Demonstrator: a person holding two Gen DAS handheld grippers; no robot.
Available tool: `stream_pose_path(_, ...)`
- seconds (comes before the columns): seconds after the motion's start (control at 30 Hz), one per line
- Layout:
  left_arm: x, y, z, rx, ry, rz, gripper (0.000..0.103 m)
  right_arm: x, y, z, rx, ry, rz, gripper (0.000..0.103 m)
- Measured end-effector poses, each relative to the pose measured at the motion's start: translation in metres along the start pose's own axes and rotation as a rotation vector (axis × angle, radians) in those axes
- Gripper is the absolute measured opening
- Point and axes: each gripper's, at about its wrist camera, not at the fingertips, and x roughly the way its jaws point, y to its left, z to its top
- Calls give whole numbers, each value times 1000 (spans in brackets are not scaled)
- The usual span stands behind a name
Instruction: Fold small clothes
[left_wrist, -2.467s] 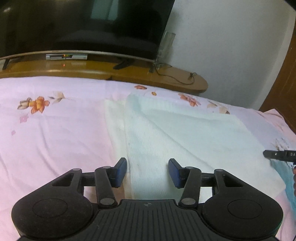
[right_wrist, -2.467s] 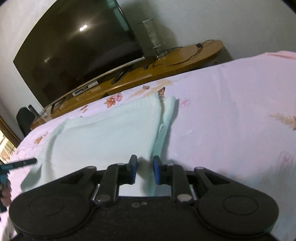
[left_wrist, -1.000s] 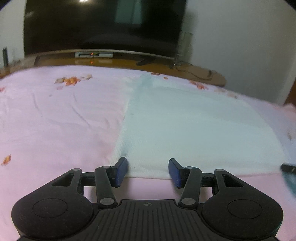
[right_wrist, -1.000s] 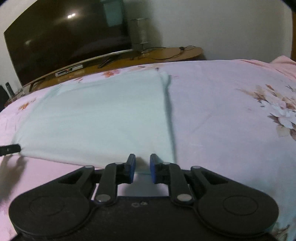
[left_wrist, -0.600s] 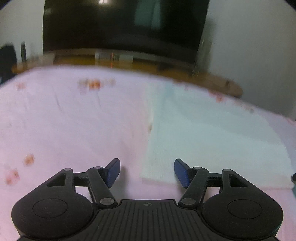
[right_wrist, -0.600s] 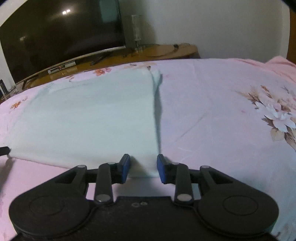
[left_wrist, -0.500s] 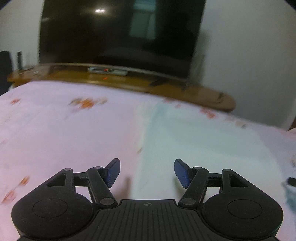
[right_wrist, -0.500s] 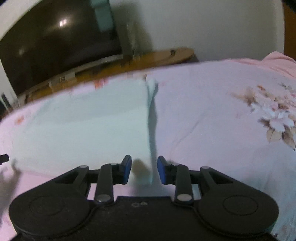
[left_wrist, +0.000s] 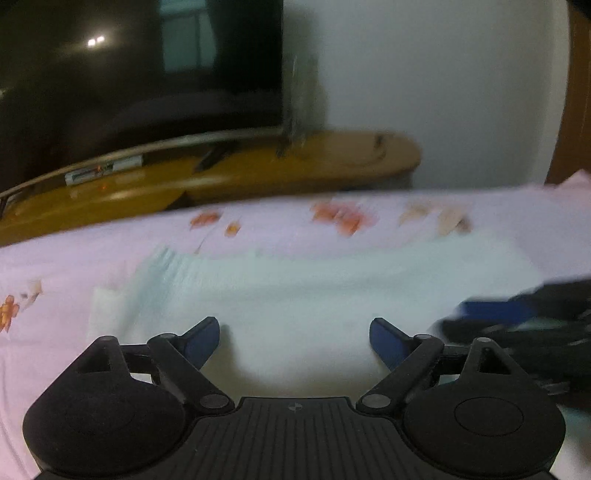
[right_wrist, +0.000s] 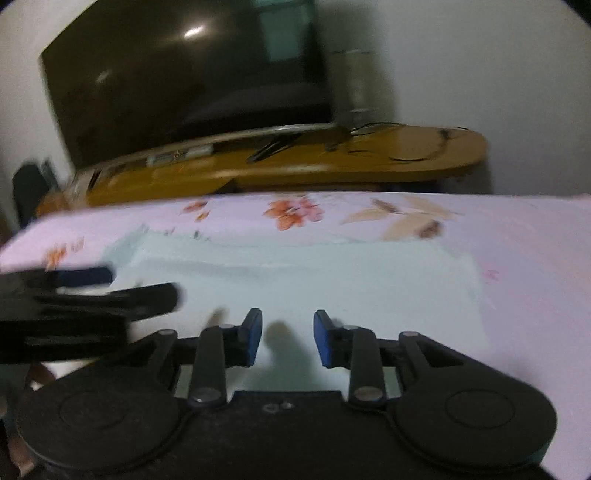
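The bed (left_wrist: 74, 251), under its pink flowered sheet, carries the pale green cloth (left_wrist: 314, 291), which lies flat and already doubled over, with both grippers low over its near part. As I read it, you are between folds, so bring each gripper to a near corner, close on every layer at once and carry the edge across evenly so the fold lands square.

Your left gripper (left_wrist: 293, 341) has just been opening: its jaws stand wide with only flat cloth beneath them and nothing held. Your right gripper (right_wrist: 287, 341) is just beside it, partly open with a clear gap, also empty. In both views the cloth spreads away ahead of the fingertips, its far edge short of the orange flowers.
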Motion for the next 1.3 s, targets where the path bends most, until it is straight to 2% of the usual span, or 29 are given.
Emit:
stream_pose_path(0.03,1,9,-5,-8,-12,-3,93,0,0,-5,-52,3,2,26)
stream_pose_path(0.1,-8,34,-17,-48,-47,5,94,-8,-14,-14,-100,-23,-21,26)
stream_pose_path(0.17,-16,48,-24,-64,-68,11,94,-24,-41,-22,-50,-47,-115,26)
stream_pose_path(0.23,-19,54,-24,-72,-73,36,94,-35,-69,-30,32,-65,-149,26)
stream_pose_path(0.33,-43,56,-24,-145,-91,99,94,-38,-64,-28,-8,-54,-142,28)
stream_pose_path(0.37,-58,62,-28,-199,-115,90,94,-46,-59,-26,-2,-65,-147,29)
stream_pose_path(0.43,-95,71,-50,-307,-144,59,94,-70,-51,-26,46,-125,-99,31)
stream_pose_path(0.53,-148,83,-98,-446,-172,26,93,-99,-37,-40,81,-133,-10,29)
stream_pose_path(0.57,-163,86,-113,-482,-186,11,90,-108,-31,-46,91,-129,21,23)
stream_pose_path(0.6,-175,88,-125,-512,-188,10,80,-116,-24,-55,105,-118,46,18)
stream_pose_path(0.63,-183,90,-136,-546,-179,2,74,-120,-18,-62,115,-102,68,11)
stream_pose_path(0.67,-187,93,-147,-598,-160,-21,70,-124,-12,-69,122,-87,84,7)
stream_pose_path(0.73,-185,101,-167,-718,-108,-53,58,-133,0,-82,133,-82,98,6)
stream_pose_path(0.77,-180,106,-177,-794,-84,-102,54,-136,4,-86,145,-77,107,5)
stream_pose_path(0.8,-174,109,-185,-863,-61,-152,44,-139,8,-88,164,-72,120,5)
stream_pose_path(0.87,-164,111,-196,-971,-46,-182,43,-142,15,-87,173,-70,137,5)
stream_pose_path(1.0,-146,116,-213,-1174,-119,-210,43,-147,30,-85,160,-76,154,6)
stream_pose_path(1.07,-137,118,-213,-1234,-156,-213,43,-148,30,-83,172,-79,148,7)
stream_pose_path(1.3,-103,114,-193,-1312,-222,-222,43,-136,17,-77,252,-68,157,7)
